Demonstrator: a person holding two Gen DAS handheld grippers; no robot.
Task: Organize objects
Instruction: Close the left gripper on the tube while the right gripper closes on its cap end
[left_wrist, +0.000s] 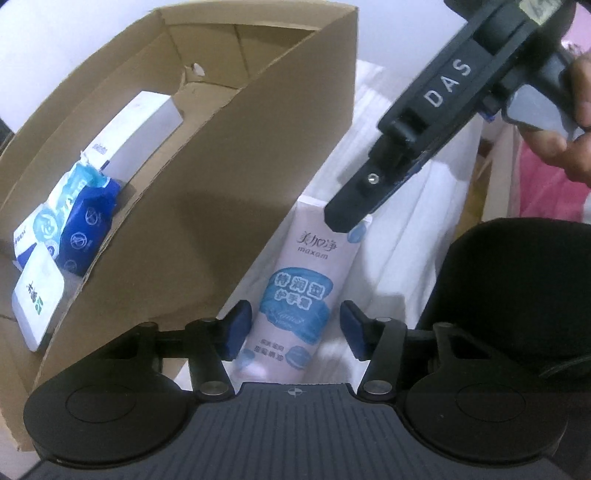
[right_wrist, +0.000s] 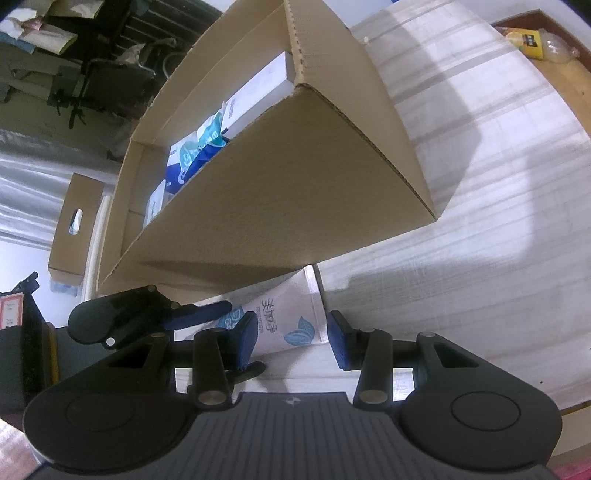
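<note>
My left tongs (left_wrist: 291, 334): spread, pads either side of the tube, left pad touching or nearly so.
My right tongs (right_wrist: 291, 338): spread around the tube's crimped end, not pinching.
Hand-cream tube (left_wrist: 295, 295): lying on the white cloth (left_wrist: 406, 221), just right of the box.
Cardboard box (left_wrist: 221, 184): farther left, holding packets (left_wrist: 79, 218) and a white carton (left_wrist: 140, 129).

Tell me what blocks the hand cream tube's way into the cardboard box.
The box's near wall stands between the hand cream tube on the white cloth and the inside of the cardboard box. The tube lies beside that wall, so it must go up over it. The top is open; nothing else visibly blocks it.
</note>
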